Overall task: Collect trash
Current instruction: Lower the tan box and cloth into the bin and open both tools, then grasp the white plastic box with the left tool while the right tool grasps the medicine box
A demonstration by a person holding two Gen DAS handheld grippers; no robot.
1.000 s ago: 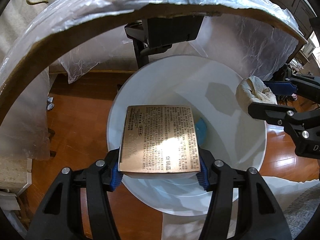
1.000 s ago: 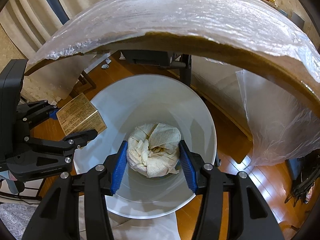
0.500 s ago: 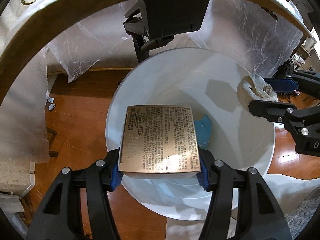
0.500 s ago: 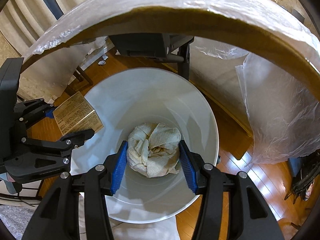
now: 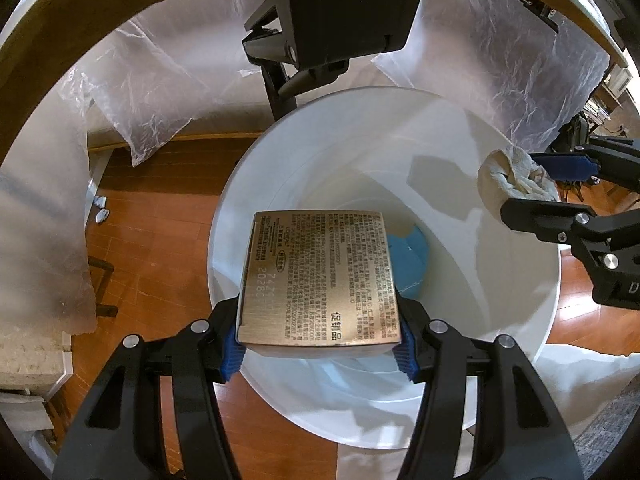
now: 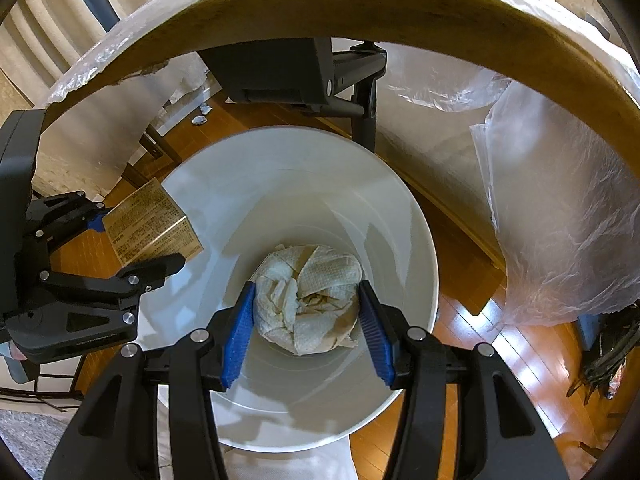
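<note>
- Gold carton [image 5: 320,280], printed with small text: sits between the blue pads [image 5: 231,354] of the left gripper [image 5: 318,354], above the open mouth of the white bin [image 5: 520,368], toward its near-left rim.
- Left gripper: its jaws have just been opening; the carton is still between them, and a thin gap seems to show at each pad (contact cannot be confirmed), so the grip reads as released.
- Crumpled paper towel [image 6: 308,300], off-white with brown staining: pinched between the blue pads [image 6: 238,332] of the right gripper [image 6: 306,334], over the middle of the bin [image 6: 416,240]. From the left wrist view the same wad [image 5: 516,182] hangs above the bin's far-right rim.
- Right gripper: clenched on the paper towel, both pads pressing its sides.
- Bin contents: a blue item [image 5: 412,260] lies at the bottom, partly hidden by the carton.
- Surroundings: the bin stands on a wooden floor [image 5: 152,240], below the curved edge of a table [image 6: 360,16] draped in clear plastic sheeting [image 6: 560,220]; a black stand [image 6: 360,92] rises just behind the bin.
</note>
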